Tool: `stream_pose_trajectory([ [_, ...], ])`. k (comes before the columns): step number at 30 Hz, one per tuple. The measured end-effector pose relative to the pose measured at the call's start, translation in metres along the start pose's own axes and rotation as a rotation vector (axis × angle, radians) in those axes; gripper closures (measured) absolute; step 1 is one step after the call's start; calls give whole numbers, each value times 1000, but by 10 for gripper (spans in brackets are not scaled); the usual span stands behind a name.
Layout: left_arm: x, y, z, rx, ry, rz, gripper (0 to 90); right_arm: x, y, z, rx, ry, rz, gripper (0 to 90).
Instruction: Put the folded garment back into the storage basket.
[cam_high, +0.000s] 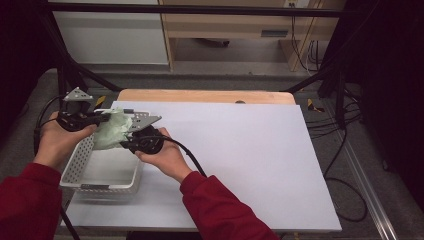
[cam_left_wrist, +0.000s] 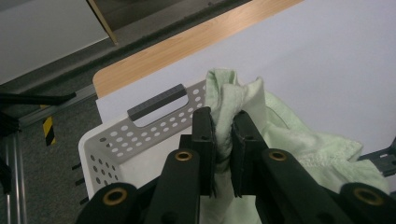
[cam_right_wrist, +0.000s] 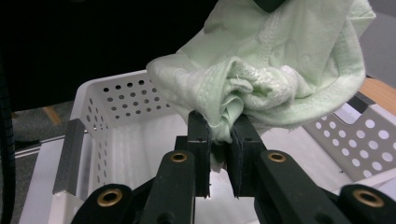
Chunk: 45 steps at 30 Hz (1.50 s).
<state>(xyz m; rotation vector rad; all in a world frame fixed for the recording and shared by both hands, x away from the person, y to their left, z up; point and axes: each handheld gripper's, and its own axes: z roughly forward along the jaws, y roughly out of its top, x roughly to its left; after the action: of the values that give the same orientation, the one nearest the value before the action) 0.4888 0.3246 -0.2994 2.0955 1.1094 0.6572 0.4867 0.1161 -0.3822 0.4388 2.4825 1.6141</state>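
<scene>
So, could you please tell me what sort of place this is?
Probably a lab recording station: a table under a white sheet, ringed by a black frame, with loose cables on the floor. Both grippers hold a green cloth over a white basket.

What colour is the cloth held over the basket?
Pale green cloth; it shows best in the right gripper view.

A basket (cam_high: 80, 165) sits on the near left part of the sheet (cam_high: 250, 160) that covers most of the table (cam_high: 200, 96), whose far edge shows beyond it. A cloth (cam_high: 112, 131) hangs over the basket's far end, above its inside (not resting in it). The left gripper (cam_high: 102, 119) is at the cloth's left, the right gripper (cam_high: 125, 142) at its near right, each touching it.
</scene>
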Motion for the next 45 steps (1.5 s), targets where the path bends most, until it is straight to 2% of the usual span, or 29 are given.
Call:
stream_pose_trajectory([
  [12,4,2,10,18,2,-13,816,-7,-4,4,12,-17,9,811],
  [23,5,0,19,35,-1,-28,816,-9,-7,6,24,-5,12,811],
  [29,5,-1,24,57,-9,-23,815,-10,-9,9,37,1,14,811],
  [45,8,-6,25,68,-8,-35,815,-9,-11,13,51,2,13,811],
])
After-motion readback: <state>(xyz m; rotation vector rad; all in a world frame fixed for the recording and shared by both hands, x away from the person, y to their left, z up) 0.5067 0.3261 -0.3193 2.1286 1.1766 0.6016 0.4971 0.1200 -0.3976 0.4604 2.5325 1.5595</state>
